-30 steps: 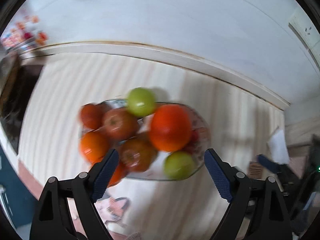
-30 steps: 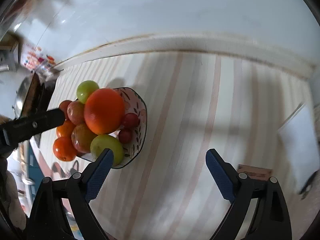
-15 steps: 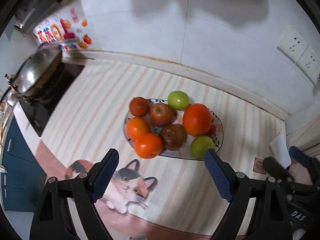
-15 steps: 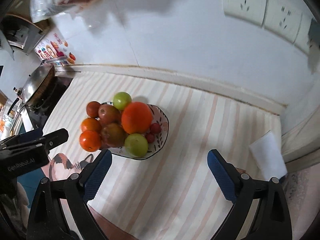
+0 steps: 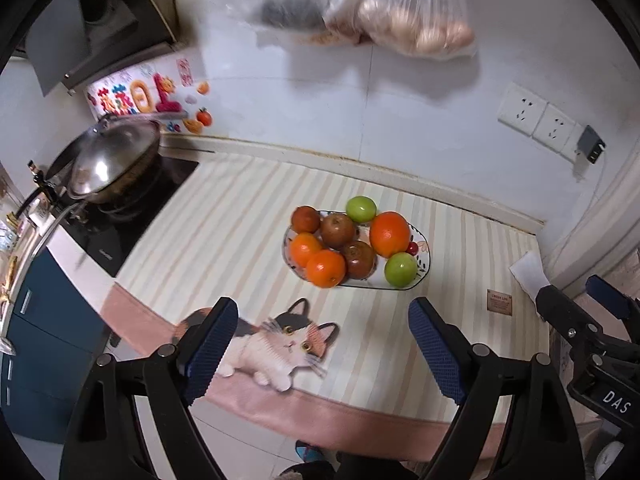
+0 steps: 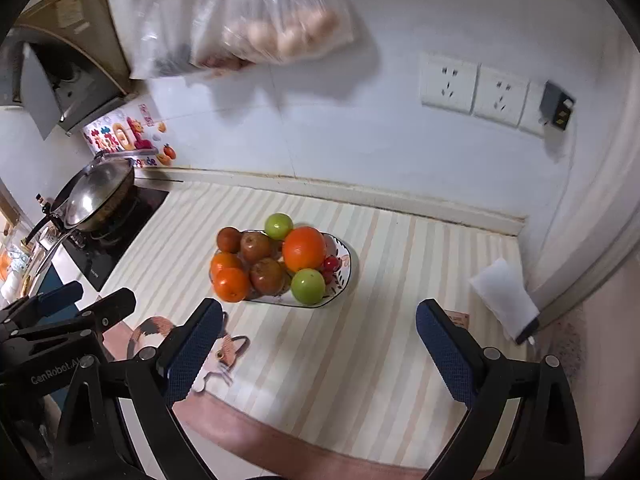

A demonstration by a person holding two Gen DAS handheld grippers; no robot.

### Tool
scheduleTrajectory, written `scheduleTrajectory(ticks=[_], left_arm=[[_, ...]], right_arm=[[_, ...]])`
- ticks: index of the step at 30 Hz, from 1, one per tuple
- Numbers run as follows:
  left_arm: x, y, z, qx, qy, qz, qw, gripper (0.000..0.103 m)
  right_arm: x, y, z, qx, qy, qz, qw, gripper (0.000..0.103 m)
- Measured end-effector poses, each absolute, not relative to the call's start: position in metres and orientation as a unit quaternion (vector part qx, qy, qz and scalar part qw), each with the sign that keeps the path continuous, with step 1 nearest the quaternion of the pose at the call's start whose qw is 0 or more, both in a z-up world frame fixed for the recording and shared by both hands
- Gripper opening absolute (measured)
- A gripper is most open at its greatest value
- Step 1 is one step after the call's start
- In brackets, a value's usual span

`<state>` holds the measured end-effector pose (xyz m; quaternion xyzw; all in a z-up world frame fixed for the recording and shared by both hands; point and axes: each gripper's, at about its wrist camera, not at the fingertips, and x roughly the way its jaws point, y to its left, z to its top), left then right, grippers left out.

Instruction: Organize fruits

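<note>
A patterned oval fruit plate [image 5: 422, 258] [image 6: 346, 270] stands on a striped mat. It holds a large orange [image 5: 389, 234] [image 6: 304, 249], two smaller oranges [image 5: 325, 268], two green apples [image 5: 400, 269] [image 6: 308, 286], brown-red apples [image 5: 337, 231] and small red fruits [image 6: 330, 264]. My left gripper [image 5: 322, 344] is open and empty, held well back above the mat's front edge. My right gripper [image 6: 318, 344] is open and empty, also held back from the plate. The right gripper's fingers [image 5: 560, 308] show at the far right of the left wrist view.
A lidded wok [image 5: 108, 160] sits on a black hob [image 6: 120, 220] at the left. Plastic bags [image 5: 392, 8] hang on the wall above. Wall sockets [image 6: 474, 86] are at the right. A folded white cloth [image 6: 504, 300] lies at the mat's right edge. A cat picture [image 5: 280, 344] marks the mat's front.
Both grippers have pulled back and up from the plate, which now looks smaller and farther. The hob, wok and hanging bags have come into view. The fruits have not moved.
</note>
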<state>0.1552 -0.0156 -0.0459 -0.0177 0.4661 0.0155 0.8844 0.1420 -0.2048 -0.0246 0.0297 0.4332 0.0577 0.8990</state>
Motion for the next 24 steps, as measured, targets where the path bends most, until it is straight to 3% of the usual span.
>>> scheduleTrajectory(ticks=[12,24], left_arm=[[0.071,0.007,-0.01,-0.018,0.436,-0.009,0.9,0.087],[0.045,-0.001,0.002,-0.028,0.417,-0.001,0.908,0.087]], right_arm=[[0.036,-0.173,0.019,0.027,0.397,0.048,0.916,0.099],[0.012,-0.179,0.033,0.021,0.388,0.066,0.919,0.099]])
